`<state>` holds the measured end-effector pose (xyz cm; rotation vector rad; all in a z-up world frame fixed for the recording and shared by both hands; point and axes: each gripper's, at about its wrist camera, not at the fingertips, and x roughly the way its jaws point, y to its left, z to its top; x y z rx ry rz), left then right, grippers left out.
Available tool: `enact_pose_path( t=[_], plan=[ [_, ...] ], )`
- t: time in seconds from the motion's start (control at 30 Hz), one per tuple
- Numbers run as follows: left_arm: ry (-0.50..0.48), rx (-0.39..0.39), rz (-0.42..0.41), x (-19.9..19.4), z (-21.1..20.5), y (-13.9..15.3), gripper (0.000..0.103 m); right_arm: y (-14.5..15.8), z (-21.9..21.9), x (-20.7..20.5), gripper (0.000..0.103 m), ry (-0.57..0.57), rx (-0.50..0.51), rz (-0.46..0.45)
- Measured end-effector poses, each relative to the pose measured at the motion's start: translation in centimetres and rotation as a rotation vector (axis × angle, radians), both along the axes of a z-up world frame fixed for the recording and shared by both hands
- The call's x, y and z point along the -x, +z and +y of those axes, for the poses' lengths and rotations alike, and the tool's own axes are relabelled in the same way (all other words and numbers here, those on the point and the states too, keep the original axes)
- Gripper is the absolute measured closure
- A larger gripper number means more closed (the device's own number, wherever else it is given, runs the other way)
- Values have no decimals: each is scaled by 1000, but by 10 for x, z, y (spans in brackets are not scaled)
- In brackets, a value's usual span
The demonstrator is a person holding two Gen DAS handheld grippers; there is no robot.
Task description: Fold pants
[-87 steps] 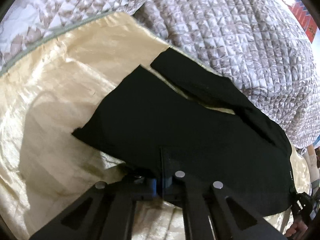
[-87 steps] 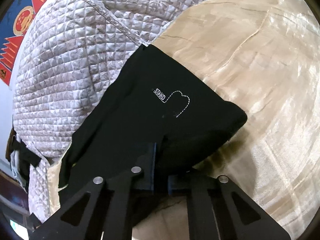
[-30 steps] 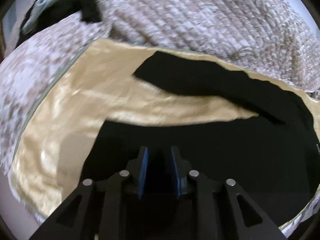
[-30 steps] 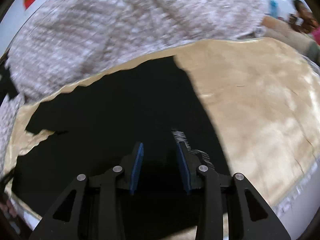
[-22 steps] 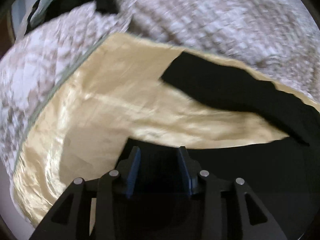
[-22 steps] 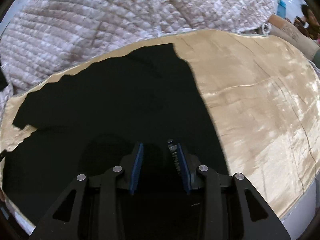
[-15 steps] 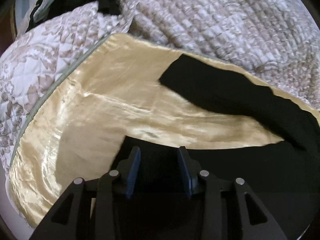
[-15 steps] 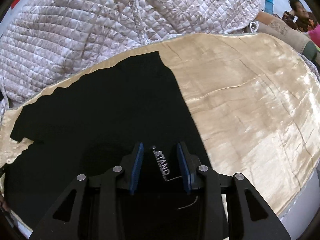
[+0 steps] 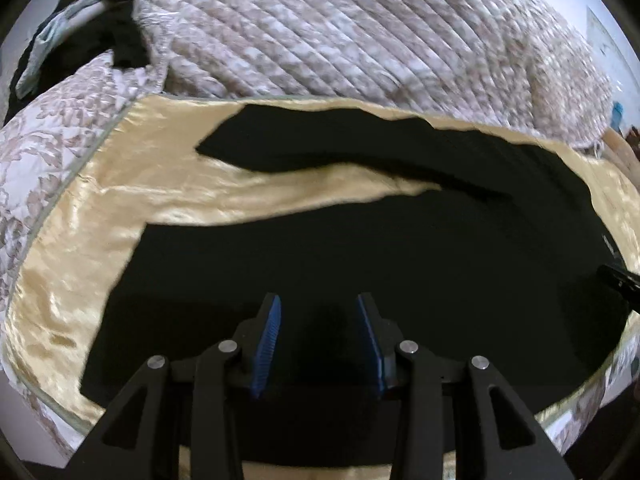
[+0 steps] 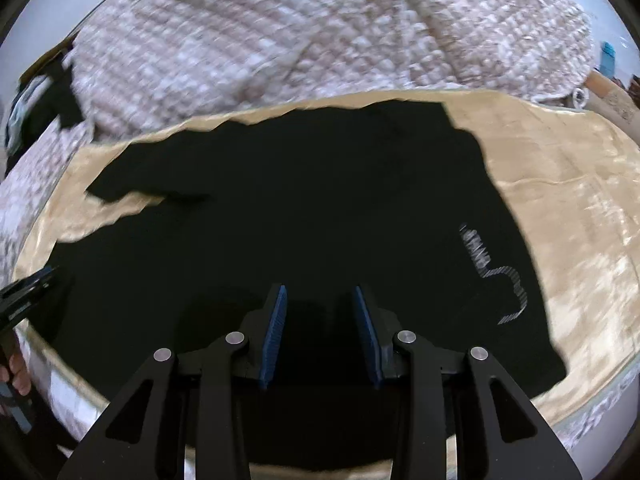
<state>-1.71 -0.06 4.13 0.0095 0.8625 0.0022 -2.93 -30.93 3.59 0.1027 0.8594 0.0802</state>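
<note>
Black pants (image 9: 360, 256) lie spread flat on a golden satin cloth (image 9: 100, 216). Both legs point left, with a strip of cloth showing between them. My left gripper (image 9: 320, 320) hovers open over the near leg; its blue pads (image 9: 269, 340) stand apart and nothing is pinched. In the right wrist view the pants (image 10: 300, 208) fill the middle, and a white stitched logo (image 10: 494, 272) sits near their right edge. My right gripper (image 10: 320, 320) is open above the fabric, left of the logo. Each gripper's tip shows at the edge of the other's view (image 9: 618, 280) (image 10: 24, 292).
A quilted beige bedspread (image 9: 360, 32) is bunched up behind the satin cloth. A dark garment heap (image 9: 80, 32) lies at the far left. The bed's front edge (image 10: 600, 412) runs just below the pants. A hand (image 10: 16, 364) shows at the left rim.
The left jaws stand wider than a second ago. Both grippers slid sideways over the pants. The logo, between the right fingers half a second ago, now lies off to their right.
</note>
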Motion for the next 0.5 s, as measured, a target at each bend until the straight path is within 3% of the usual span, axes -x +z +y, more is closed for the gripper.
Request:
enact_pose_path(
  t=[0.2, 0.3, 0.37, 0.5],
  plan=[
    [-18, -23, 9, 5, -9, -14, 59, -15, 24, 8, 67, 61, 22, 30],
    [-12, -14, 1, 5, -9, -15, 56, -18, 25, 9, 57, 68, 22, 24],
    [-14, -23, -7, 6, -10, -17, 54, -19, 26, 9, 44, 79, -4, 21],
    [-12, -28, -20, 7, -10, -18, 51, -21, 39, 11, 39, 108, 67, 2]
  ],
)
